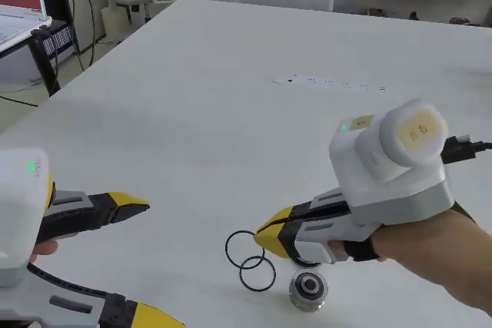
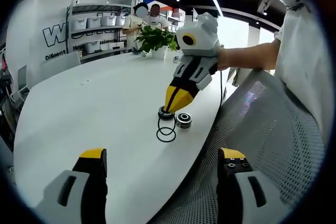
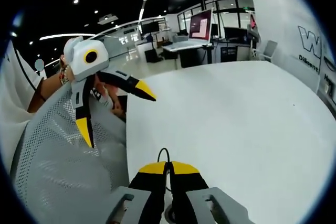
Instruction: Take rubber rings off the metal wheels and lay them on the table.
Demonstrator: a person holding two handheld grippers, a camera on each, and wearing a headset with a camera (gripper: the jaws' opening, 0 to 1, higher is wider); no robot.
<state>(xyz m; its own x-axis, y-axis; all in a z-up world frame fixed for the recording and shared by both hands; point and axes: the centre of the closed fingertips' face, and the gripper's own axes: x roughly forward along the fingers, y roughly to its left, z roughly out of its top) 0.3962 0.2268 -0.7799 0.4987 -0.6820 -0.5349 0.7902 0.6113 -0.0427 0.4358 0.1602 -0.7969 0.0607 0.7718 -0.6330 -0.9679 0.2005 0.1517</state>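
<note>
near the front edge of the table [image 1: 231,113], right of centre in the head view, the right gripper [image 1: 265,237] is held low by a hand, tips angled down at the surface. its tongs are pressed together, pinching one ring [image 1: 227,248], thin and black. can't tell whether that ring touches the table or is lifted off it. second ring [image 1: 241,274] lies flat on the table just beside it; the two loops overlap in the head view. wheel [image 1: 308,287] lies on its side just right of the second ring, under the gripper body, hub facing up.

left gripper [image 1: 146,263] is at the lower left, well apart from the rings, tongs spread wide, nothing between them.

left gripper view: own left gripper [image 2: 163,156] is spread over the table edge. the right gripper [image 2: 173,103] comes down from above onto the ring [image 2: 165,113]. the second ring [image 2: 166,141] lies flat just in front of it, and the wheel [image 2: 183,120] sits just right of the pinched ring.

right gripper view: right gripper [image 3: 168,167] tips are closed, with a loop of the ring [image 3: 163,151] sticking out past them. the left gripper [image 3: 116,114] shows at upper left with tongs apart, over a mesh chair [image 3: 52,145] back beside the table.
</note>
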